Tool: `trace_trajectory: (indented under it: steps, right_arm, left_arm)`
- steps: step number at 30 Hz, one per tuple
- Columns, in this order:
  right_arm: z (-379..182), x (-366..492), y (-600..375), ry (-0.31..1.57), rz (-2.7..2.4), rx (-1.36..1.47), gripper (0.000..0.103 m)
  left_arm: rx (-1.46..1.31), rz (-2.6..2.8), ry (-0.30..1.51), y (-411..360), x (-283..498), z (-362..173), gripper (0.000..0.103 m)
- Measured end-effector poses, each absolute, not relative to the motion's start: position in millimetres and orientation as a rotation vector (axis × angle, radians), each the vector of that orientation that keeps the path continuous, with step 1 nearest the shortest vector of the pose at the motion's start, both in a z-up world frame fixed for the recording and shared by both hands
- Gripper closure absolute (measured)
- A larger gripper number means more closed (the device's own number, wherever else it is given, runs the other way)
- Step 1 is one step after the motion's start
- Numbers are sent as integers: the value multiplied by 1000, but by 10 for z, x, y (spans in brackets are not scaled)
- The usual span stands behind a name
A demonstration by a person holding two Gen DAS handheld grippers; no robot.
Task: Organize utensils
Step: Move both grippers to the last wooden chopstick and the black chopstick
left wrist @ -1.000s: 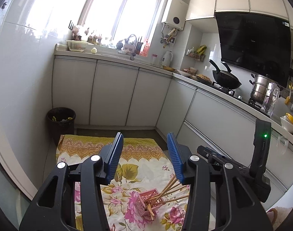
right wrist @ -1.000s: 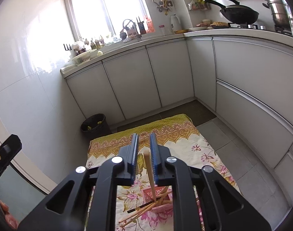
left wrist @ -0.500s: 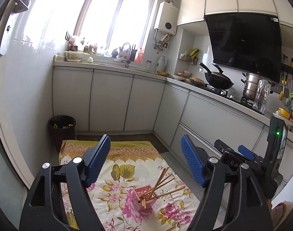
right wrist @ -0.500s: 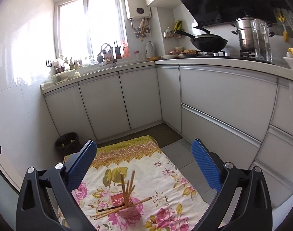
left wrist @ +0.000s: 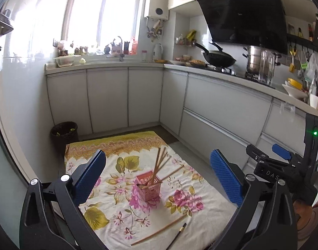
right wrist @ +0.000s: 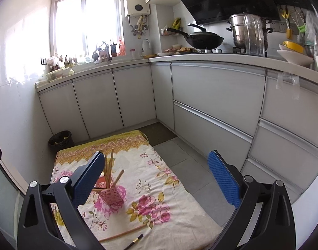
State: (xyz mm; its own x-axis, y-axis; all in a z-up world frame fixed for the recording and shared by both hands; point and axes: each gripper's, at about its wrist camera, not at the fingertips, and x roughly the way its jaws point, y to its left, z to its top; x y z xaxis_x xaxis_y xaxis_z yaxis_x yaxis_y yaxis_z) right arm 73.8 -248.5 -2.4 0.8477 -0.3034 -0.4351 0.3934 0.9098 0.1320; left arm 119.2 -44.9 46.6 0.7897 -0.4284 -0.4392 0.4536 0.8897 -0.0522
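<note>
A pink mesh holder [left wrist: 149, 189] stands on a floral cloth [left wrist: 121, 204] on the floor, with several wooden chopsticks [left wrist: 159, 163] leaning in it. It also shows in the right wrist view [right wrist: 110, 195] with its chopsticks [right wrist: 109, 167]. One wooden chopstick [left wrist: 160, 230] and one dark chopstick [left wrist: 176, 236] lie loose on the cloth's near edge; they show too in the right wrist view, the wooden chopstick [right wrist: 123, 233] and the dark chopstick [right wrist: 134, 240]. My left gripper [left wrist: 158, 179] is open and empty, high above the holder. My right gripper [right wrist: 157, 182] is open and empty, to the holder's right.
A dark waste bin [left wrist: 64, 134] stands at the cloth's far left corner. White cabinets [left wrist: 125, 98] run along the back and right, with a wok [left wrist: 218, 59] and steel pot [left wrist: 256, 61] on the counter. Grey floor tiles [right wrist: 190, 158] lie right of the cloth.
My right gripper opened and released a chopstick into the holder. Both grippers opened wide and rose away from the cloth, so the holder looks smaller and the loose chopsticks came into view.
</note>
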Motion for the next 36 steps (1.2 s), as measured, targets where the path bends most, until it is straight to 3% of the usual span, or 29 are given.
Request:
trace_trajectory:
  steps: [12, 23, 28, 30, 36]
  right_arm:
    - [-1210, 5, -2781, 713, -346, 471, 7]
    - [-1648, 7, -2886, 843, -361, 564, 7]
    - [-1745, 46, -2929, 877, -361, 585, 7]
    - [-1780, 62, -2937, 890, -359, 599, 7]
    - [-1816, 118, -2922, 902, -359, 597, 7]
  left_arm:
    - [563, -699, 873, -1416, 1286, -931, 7]
    - [773, -702, 1194, -2086, 1813, -2126, 8]
    - [792, -718, 1277, -2242, 2004, -2355, 25]
    - [791, -728, 1308, -2284, 2085, -2439, 40]
    - [794, -733, 1361, -2410, 2250, -2632, 50]
